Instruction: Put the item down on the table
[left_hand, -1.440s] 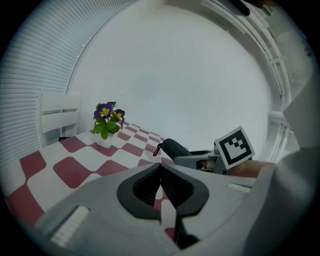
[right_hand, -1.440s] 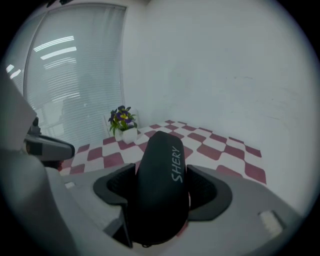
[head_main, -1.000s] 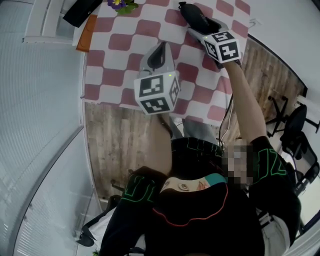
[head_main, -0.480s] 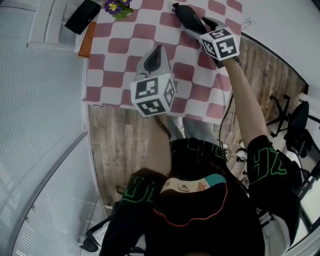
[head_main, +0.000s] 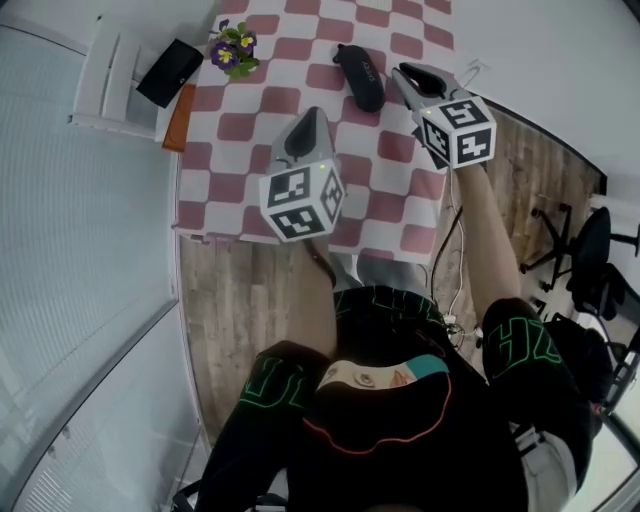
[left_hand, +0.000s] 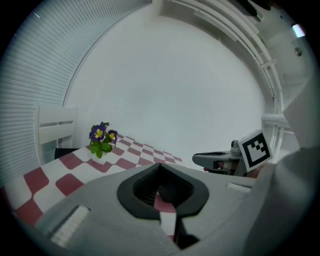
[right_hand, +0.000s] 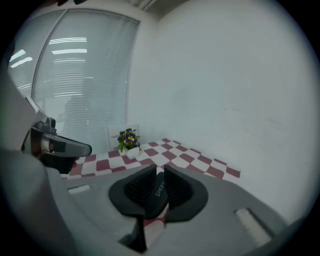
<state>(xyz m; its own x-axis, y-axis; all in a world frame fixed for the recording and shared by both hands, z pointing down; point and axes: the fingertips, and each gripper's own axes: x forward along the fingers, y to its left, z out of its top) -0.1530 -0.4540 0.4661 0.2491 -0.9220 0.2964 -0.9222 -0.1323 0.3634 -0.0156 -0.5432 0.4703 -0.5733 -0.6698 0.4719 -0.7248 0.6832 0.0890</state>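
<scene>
- Left gripper (left_hand: 159, 165): nearest the person, hovering above the near half of the checked table (head_main: 395, 190). Its jaws meet at the tips with nothing between them.
- Right gripper (right_hand: 160, 168): held above the table's right side, pointing toward the far end. Its jaws have just been closing and now stand at a narrow slit, gripping nothing. The dark shape showing through the slit is judged to be the item lying beyond, not a held object.
- Item, a black oblong case (head_main: 360, 76): lying flat on the cloth, just beside the right gripper's tips and apart from them. Placement is judged complete.
- Flower pot (head_main: 232, 50): farther off to the left, well apart from the case.
- Risk: a sideways swing or dip of the right gripper could knock the case along the cloth.
- Risk: the left gripper catching the cloth could drag case and pot toward an edge.
</scene>
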